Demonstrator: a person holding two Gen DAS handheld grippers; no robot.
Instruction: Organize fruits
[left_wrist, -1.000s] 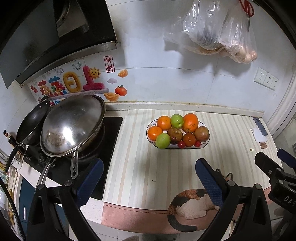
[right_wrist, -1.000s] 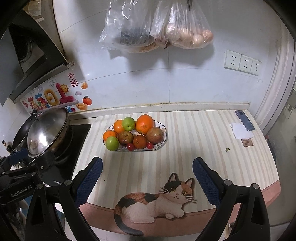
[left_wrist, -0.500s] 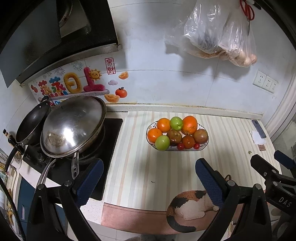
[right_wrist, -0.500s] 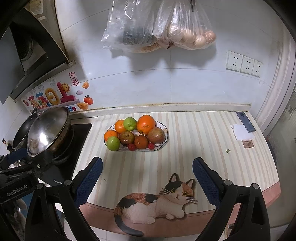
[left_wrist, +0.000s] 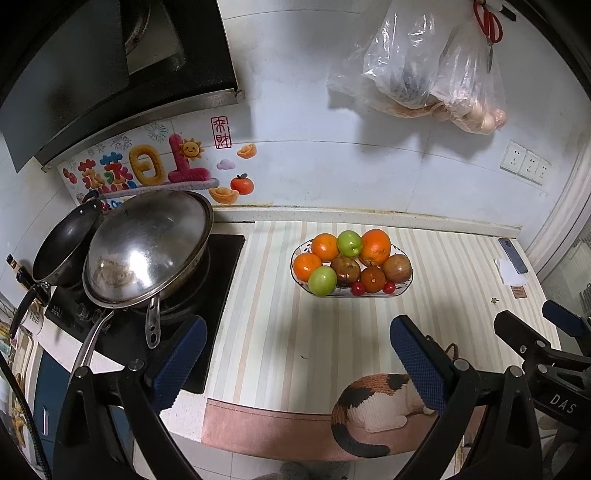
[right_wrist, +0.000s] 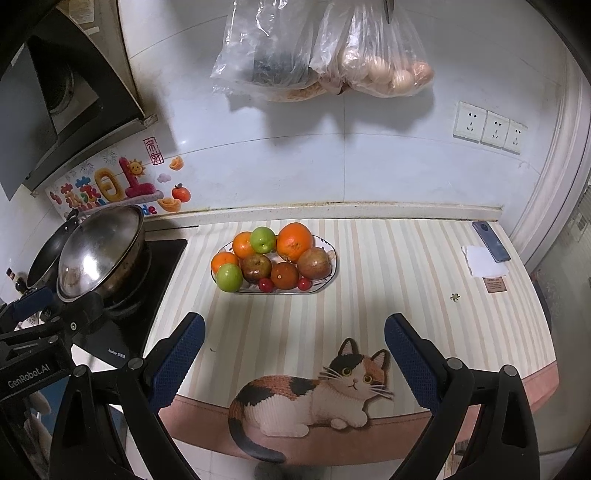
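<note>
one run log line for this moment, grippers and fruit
left gripper: open, empty | right gripper: open, empty | fruit: all piled in plate on counter | contact: none | phase: pre-grasp

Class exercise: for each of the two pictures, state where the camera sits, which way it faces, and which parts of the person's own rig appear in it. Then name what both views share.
Left wrist: sits on the left claw, facing the wall over the counter, nearer the stove's wok; its own open blue fingers frame the bottom, and the right claw shows at right.
Right wrist: sits on the right claw, facing the same wall; own open fingers below, left claw at left edge.
Shared: fruit plate, cat mat, hanging bags, phone.
</note>
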